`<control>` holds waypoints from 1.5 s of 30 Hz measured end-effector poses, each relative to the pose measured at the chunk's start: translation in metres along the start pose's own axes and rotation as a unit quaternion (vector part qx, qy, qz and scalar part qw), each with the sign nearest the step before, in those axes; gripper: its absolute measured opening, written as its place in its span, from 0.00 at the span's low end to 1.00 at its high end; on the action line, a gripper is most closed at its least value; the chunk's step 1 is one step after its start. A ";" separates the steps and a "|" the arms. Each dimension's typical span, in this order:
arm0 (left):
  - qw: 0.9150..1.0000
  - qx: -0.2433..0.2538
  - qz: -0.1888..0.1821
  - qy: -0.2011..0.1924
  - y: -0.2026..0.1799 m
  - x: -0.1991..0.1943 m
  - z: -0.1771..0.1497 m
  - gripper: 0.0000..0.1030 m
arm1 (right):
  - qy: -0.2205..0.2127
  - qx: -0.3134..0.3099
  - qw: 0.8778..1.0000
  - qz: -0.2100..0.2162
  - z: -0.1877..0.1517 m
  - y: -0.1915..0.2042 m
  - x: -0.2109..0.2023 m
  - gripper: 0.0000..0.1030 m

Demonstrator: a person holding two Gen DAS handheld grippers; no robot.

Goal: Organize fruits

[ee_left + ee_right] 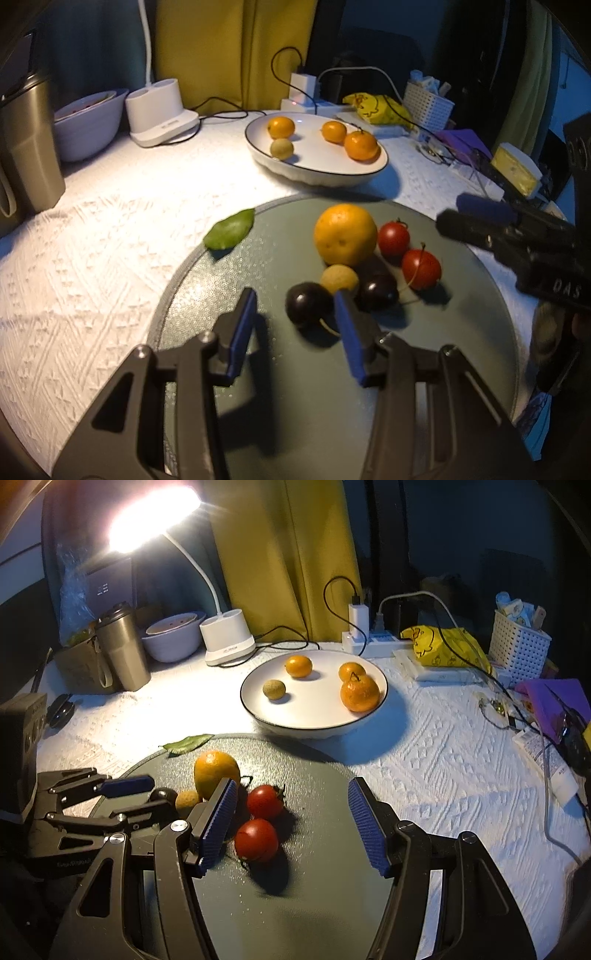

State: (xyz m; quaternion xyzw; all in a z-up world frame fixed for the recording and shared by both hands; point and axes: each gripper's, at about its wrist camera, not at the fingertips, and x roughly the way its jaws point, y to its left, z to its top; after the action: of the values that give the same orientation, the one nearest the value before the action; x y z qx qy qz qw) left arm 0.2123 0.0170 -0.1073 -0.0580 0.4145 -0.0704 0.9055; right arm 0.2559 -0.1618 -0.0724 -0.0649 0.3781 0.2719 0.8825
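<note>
step: picking fruit off the grey tray [229, 280] | left gripper [295, 325]: jaws apart, empty, i straddle the near dark plum [308, 308] for a clean pinch | right gripper [291, 825]: spread wide, nothing held, hovering around two tomatoes [256, 840] | white plate [314, 716]: already holds oranges, beyond the tray

Glossy ceramic plate [258, 716], embossed white cloth [92, 258], matt speckled grey board [229, 280], prob. metal tumbler [123, 650].
</note>
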 end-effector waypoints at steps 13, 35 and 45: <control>0.999 0.013 -0.028 0.006 -0.006 0.005 -0.001 0.35 | 0.042 0.004 0.998 0.039 -0.022 0.006 0.007 0.62; 0.999 0.023 -0.026 -0.013 -0.010 -0.014 0.002 0.28 | 0.059 -0.015 0.997 0.054 -0.032 0.012 0.016 0.31; 0.999 0.027 -0.023 -0.030 -0.013 -0.024 0.013 0.28 | 0.036 -0.012 0.999 0.035 -0.021 0.002 -0.002 0.31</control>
State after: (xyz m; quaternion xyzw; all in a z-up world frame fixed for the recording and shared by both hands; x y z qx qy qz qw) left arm 0.2062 0.0091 -0.0789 -0.0450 0.3835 -0.1008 0.9169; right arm 0.2404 -0.1675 -0.0861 -0.0716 0.4082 0.3050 0.8575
